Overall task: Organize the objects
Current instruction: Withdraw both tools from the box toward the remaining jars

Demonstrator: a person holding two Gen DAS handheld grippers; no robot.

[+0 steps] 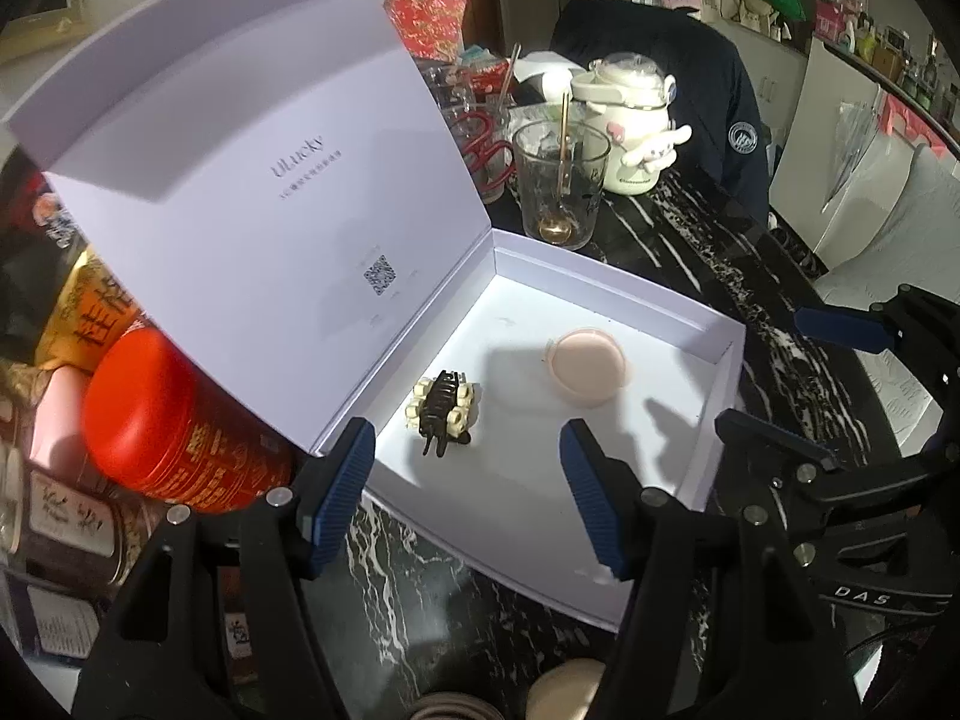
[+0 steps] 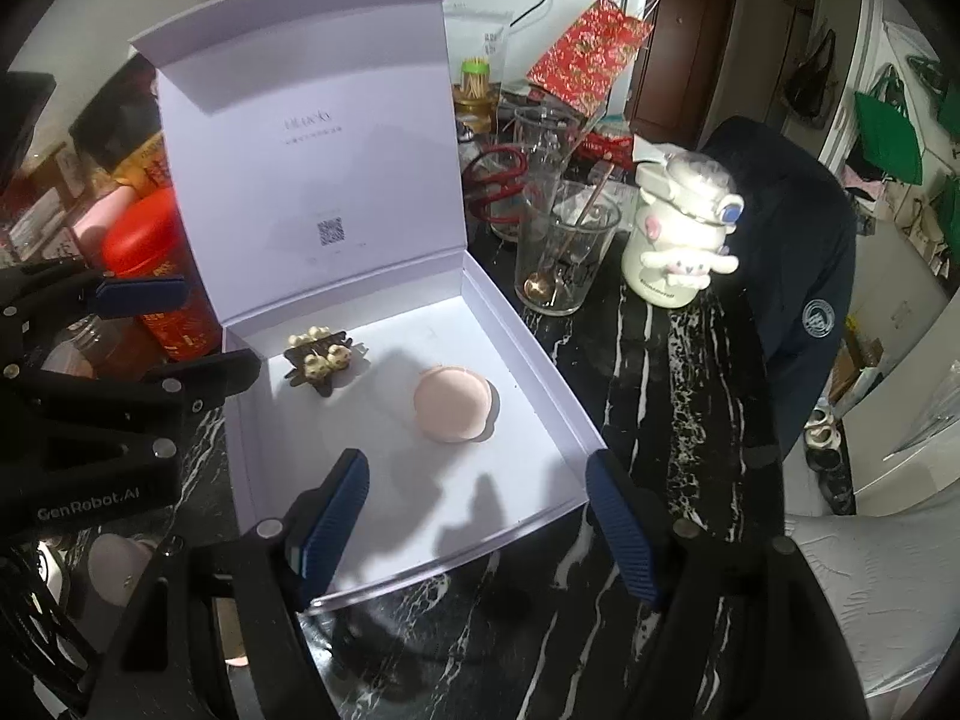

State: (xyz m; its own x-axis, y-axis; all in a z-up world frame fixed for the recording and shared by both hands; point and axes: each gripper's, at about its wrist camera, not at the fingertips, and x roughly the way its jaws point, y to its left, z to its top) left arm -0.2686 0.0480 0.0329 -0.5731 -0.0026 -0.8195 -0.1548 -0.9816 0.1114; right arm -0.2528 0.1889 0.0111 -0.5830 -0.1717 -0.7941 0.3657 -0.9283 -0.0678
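Note:
A white gift box (image 1: 714,414) (image 2: 540,396) lies open on the black marble table, its lid (image 1: 288,192) (image 2: 312,180) standing up. Inside lie a dark hair claw clip with cream beads (image 1: 443,414) (image 2: 321,360) and a round pink puff case (image 1: 588,373) (image 2: 454,403). My left gripper (image 1: 468,492) is open and empty over the box's near edge; it shows at the left of the right wrist view (image 2: 180,330). My right gripper (image 2: 477,516) is open and empty over the box's front edge; it shows at the right of the left wrist view (image 1: 780,384).
A glass with a gold spoon (image 1: 558,186) (image 2: 561,252) and a white cartoon-character bottle (image 1: 630,126) (image 2: 684,234) stand behind the box. A red tin (image 1: 174,426) (image 2: 156,276), jars and red scissors (image 2: 498,180) crowd the left. A chair with a dark jacket (image 2: 798,264) stands right.

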